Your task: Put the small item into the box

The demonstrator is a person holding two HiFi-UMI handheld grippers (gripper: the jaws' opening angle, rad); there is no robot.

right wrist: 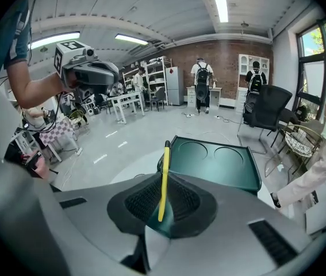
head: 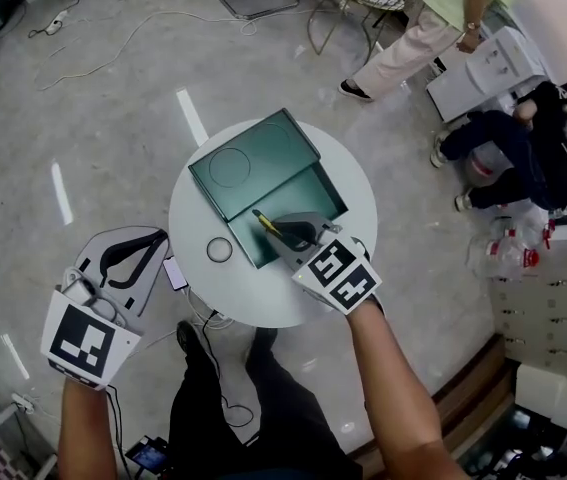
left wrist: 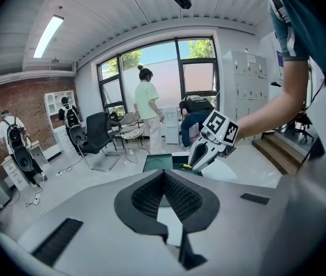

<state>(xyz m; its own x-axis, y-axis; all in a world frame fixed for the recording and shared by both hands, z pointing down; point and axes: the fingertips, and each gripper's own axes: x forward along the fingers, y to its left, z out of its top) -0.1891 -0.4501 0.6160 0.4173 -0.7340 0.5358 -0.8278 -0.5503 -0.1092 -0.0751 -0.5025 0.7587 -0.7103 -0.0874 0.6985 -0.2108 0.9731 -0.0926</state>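
The small yellow item, a thin stick with a dark tip, is pinched between the jaws of the right gripper. It stands up past them and points toward 12 o'clock in the right gripper view. In the head view the item juts from the right gripper toward 10 o'clock, over the left part of the green box. Whether it touches the box floor cannot be told.

The left gripper hangs off the bench at 8 o'clock, over the floor. Its jaws are pressed together with nothing between them, as the left gripper view shows.

On the round white bench, a thin ring lies at 9 o'clock of the right jaws, just beside the box's near corner.

The box's lid lies open at 12 o'clock, flat on the bench and joined to the tray's far edge.

Beyond the bench, at 1 o'clock, a person in a pale green top stands, and another crouches at 2 o'clock.
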